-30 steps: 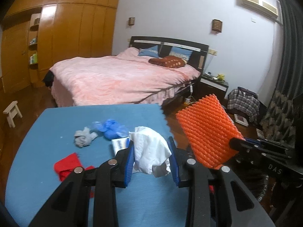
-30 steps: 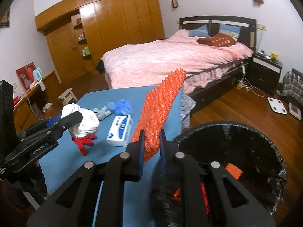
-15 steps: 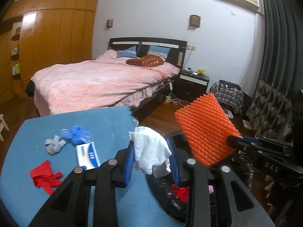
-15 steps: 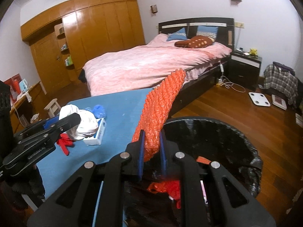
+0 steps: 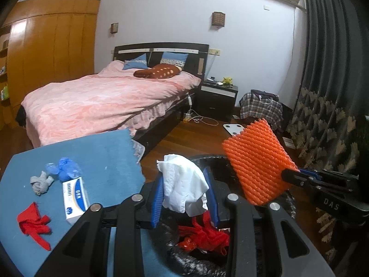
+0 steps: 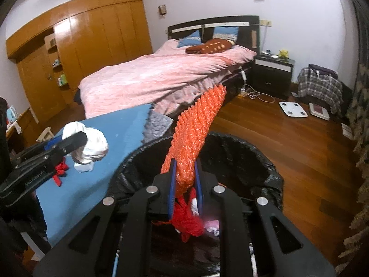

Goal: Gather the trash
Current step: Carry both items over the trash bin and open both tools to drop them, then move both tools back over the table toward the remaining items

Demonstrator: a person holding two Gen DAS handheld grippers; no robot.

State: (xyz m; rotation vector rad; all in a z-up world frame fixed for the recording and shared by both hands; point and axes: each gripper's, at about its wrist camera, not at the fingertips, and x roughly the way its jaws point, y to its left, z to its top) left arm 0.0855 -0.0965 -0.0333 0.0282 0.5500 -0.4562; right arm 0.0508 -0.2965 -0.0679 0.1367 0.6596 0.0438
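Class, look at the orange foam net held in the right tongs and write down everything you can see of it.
The orange foam net is a flattened sleeve of bright orange mesh with a bumpy, woven-looking surface, apparently soft foam. The right tongs are shut on its lower end, and it sticks up and forward from them, leaning slightly. It hangs above the black-lined trash bin, touching only the pads. From the left wrist view it shows its broad, roughly rectangular face.
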